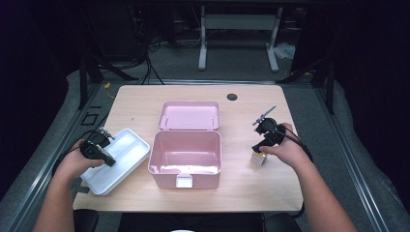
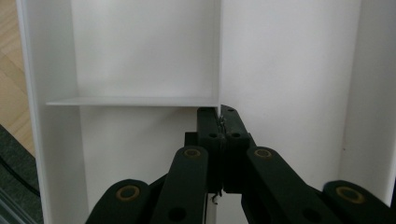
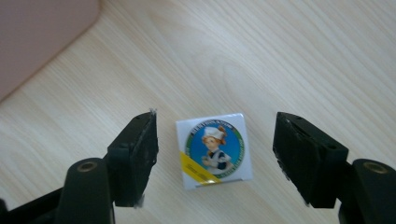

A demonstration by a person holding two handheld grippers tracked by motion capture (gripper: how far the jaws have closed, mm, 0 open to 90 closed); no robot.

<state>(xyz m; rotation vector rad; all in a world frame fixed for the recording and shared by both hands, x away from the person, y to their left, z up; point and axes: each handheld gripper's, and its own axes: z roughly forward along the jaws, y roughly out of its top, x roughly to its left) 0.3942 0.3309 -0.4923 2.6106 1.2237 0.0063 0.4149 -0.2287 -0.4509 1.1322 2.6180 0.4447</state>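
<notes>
High view: small packet (image 1: 258, 159) partly hidden under the right hand (image 1: 285, 150); its print is unreadable there. Right gripper view cuts the pink box (image 3: 42, 37) to one corner.

Count: one white tray (image 1: 123, 157), one pink box with its lid open, one packet, two tongs.

Left tongs (image 2: 218, 122): jaws together, pinching the tray's inner divider (image 2: 218, 56). The tray lies at the left edge of the bench (image 1: 241, 116).

Right tongs (image 3: 215, 154): jaws wide apart, holding nothing; the packet lies flat on the bench between them, touching neither jaw.
</notes>
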